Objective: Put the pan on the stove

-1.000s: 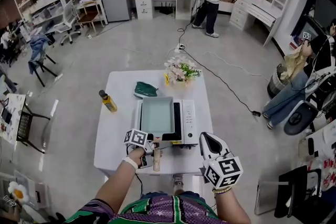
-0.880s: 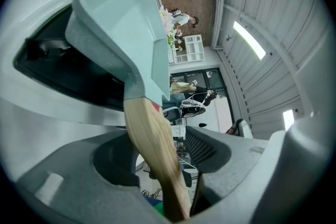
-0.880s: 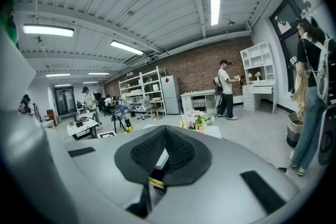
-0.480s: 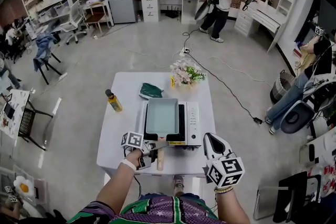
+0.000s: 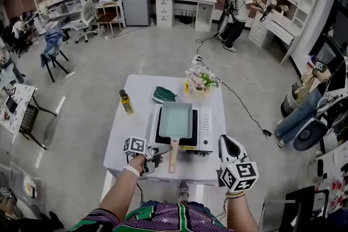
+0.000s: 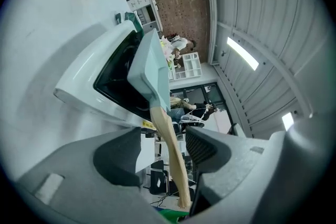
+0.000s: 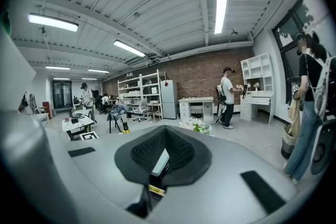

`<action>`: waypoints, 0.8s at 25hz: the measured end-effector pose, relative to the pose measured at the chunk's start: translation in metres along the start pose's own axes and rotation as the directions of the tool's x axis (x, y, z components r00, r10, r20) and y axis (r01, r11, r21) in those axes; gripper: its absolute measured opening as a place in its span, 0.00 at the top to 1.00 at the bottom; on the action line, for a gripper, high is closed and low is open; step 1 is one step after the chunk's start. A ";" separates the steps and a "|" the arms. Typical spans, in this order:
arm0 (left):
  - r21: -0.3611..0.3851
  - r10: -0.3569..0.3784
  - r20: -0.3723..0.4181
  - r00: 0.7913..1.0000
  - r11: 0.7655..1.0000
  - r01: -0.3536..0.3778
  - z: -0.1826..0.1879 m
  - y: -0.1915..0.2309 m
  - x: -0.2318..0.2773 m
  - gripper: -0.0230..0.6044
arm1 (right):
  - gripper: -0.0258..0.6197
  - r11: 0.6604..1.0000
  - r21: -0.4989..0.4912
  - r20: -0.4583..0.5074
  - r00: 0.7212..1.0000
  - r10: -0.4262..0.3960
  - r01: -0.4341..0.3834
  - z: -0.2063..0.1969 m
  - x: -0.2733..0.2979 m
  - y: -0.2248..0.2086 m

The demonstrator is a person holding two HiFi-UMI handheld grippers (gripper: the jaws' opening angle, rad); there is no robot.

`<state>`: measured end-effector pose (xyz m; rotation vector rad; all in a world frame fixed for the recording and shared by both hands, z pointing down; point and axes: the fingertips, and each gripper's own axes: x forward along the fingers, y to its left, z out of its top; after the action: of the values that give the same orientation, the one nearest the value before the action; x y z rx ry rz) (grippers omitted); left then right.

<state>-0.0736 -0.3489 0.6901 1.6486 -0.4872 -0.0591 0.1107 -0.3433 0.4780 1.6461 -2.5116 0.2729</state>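
the left tool (image 5: 157,150) is spread open at the near edge of the worktop (image 5: 122,138). in the left gripper view its two jaws stand well apart, with the pan's wooden handle (image 6: 170,149) running down through the gap between them. there is open space on the side of one jaw, and whether the handle brushes the other jaw near its lower end cannot be told. the marker cube of this tool sits just left of the handle in the head view. the right tool (image 5: 227,144) is clenched on nothing. in the right gripper view (image 7: 165,134) its ribbed pads meet at the tip and only a thin slit shows below them. it is held upright off the near right corner of the worktop, apart from the stove.

the white worktop carries everything. the white stove (image 5: 205,127) with its dark top stands right of centre, its control strip on the right side. the pan (image 5: 175,118), rectangular and pale teal, rests on the stove's dark top, and its handle (image 5: 173,157) reaches out over the stove's near edge toward the person. in the left gripper view the pan (image 6: 149,68) lies over the black cooking surface of the stove (image 6: 79,86).

behind the stove are a bunch of flowers (image 5: 201,81) at the far right edge and a folded green cloth (image 5: 163,95) just left of them. a small yellow bottle (image 5: 126,101) with a dark cap stands apart on the left side.
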 end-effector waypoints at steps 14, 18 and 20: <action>0.033 -0.005 0.116 0.993 0.999 0.001 -0.016 -0.003 -0.075 0.56 | 0.96 0.999 -0.025 0.019 1.000 0.025 -0.024 0.016 -0.014 0.060; 0.077 0.021 0.136 0.990 0.997 -0.032 -0.022 -0.007 -0.097 0.56 | 0.96 0.999 -0.016 0.015 0.999 0.028 -0.028 0.013 -0.022 0.081; 0.104 0.026 0.144 0.989 0.994 -0.041 -0.026 -0.012 -0.105 0.56 | 0.96 1.000 -0.013 0.017 0.999 0.028 -0.028 0.011 -0.027 0.090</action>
<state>-0.1569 -0.2875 0.6573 1.7481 -0.6359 -0.1285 0.0391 -0.2861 0.4545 1.6168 -2.5449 0.2462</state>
